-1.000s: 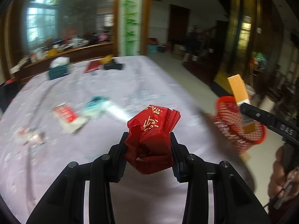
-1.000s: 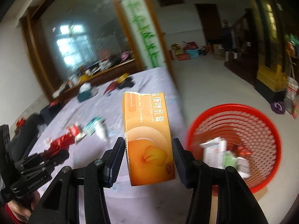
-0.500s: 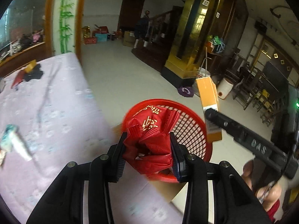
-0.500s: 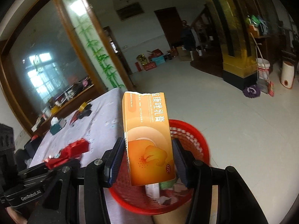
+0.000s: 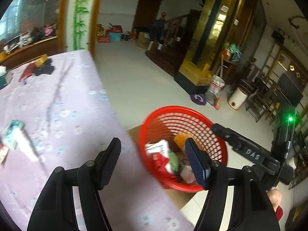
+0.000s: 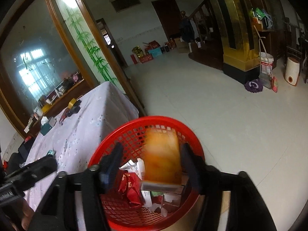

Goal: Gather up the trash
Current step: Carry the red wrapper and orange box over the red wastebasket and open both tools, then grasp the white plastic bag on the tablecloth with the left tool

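Note:
My left gripper (image 5: 152, 141) hangs over the table edge beside the red mesh basket (image 5: 173, 108), its jaws opening with nothing between them. The crumpled red packet (image 5: 160, 160) lies inside the basket among other trash. In the right wrist view, my right gripper (image 6: 152, 148) is above the basket (image 6: 154, 118), jaws opening. The orange box (image 6: 163, 157) is blurred between the fingers, loose and dropping. The red packet (image 6: 129, 184) shows below it. My right gripper's finger (image 5: 240, 146) reaches over the basket's rim in the left wrist view.
The basket stands on cardboard (image 5: 179, 196) on the floor against the lilac-clothed table (image 5: 67, 100). A teal and white packet (image 5: 13, 132) lies on the cloth, with a tape roll (image 6: 72, 103) and a tissue box (image 6: 47, 123) at the far end. A mop (image 6: 254, 85) and a bucket (image 6: 266, 62) stand by the gold pillar.
Both grippers swung from over the table to the basket and opened. The red packet left the left jaws and lies in the basket. The orange box has slipped lower between the right jaws.

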### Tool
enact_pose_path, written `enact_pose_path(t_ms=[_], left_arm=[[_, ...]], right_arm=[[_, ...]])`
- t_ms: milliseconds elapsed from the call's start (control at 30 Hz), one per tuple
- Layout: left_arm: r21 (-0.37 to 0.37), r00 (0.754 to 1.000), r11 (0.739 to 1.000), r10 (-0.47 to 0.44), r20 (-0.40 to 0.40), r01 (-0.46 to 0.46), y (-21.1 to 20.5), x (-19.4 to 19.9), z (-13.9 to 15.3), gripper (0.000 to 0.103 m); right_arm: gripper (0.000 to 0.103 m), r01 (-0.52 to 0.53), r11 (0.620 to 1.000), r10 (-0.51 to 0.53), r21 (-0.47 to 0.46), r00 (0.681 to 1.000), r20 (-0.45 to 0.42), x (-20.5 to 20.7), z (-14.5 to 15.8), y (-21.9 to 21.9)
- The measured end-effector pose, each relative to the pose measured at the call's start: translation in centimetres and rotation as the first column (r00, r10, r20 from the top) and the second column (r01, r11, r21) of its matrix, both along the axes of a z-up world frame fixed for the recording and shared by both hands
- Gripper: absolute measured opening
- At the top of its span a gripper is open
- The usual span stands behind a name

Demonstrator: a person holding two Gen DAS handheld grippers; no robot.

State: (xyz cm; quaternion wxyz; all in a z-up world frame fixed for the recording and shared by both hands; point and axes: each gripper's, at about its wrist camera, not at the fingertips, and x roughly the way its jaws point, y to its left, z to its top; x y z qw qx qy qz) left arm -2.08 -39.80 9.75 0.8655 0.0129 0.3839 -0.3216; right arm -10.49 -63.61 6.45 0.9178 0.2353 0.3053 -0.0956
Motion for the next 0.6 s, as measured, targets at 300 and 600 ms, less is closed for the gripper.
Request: enact_pose_path(t_ms=[300, 600], left_arm=[[0.015, 0.993, 0.994, 0.111, 0.038, -0.112, 7.3, -0.9, 0.8, 0.067], [0.017, 0.97, 0.971, 0.237, 0.06, -0.239, 15.4, -1.3, 1.1, 0.068]], right_arm=[[0.072, -0.087, 0.996, 0.089, -0.034, 0.995, 0.036, -0.4, 1.8, 4.1], [0.072, -0.25, 0.965, 0.252, -0.078, 0.968, 0.02, 1.8, 3.0, 12.1]])
